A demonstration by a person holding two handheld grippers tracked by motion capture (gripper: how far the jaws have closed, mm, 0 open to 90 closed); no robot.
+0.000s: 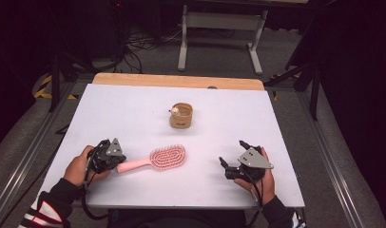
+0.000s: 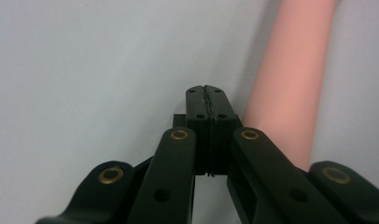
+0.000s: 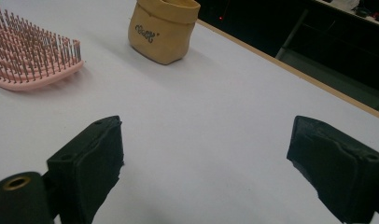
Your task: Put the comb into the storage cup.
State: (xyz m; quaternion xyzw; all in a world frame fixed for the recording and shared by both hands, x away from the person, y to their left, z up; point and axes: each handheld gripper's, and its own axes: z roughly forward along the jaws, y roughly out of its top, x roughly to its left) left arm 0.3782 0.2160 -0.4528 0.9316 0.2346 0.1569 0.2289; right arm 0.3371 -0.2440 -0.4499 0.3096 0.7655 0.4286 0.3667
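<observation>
So my left gripper (image 2: pixel 207 88) is right down at the table (image 1: pixel 134 109), jaws pressed flat together with nothing between them. The pink handle of the hairbrush (image 2: pixel 285 93) runs just beside the tips on their right in the left gripper view; can't tell if they actually touch it. From the high view that gripper (image 1: pixel 119 160) sits at the handle's end, and the hairbrush (image 1: pixel 155 160) lies flat, bristles up, head pointing toward my right side.

My right gripper (image 3: pixel 204 163) is spread wide over bare table, holding nothing. In the high view it (image 1: pixel 231 159) is well apart from the brush head, near the front right of the table.

Further back, about mid-table, there's a little tan fabric pouch (image 1: pixel 181 115) standing upright with its top open, something small and pale sitting at its rim.
</observation>
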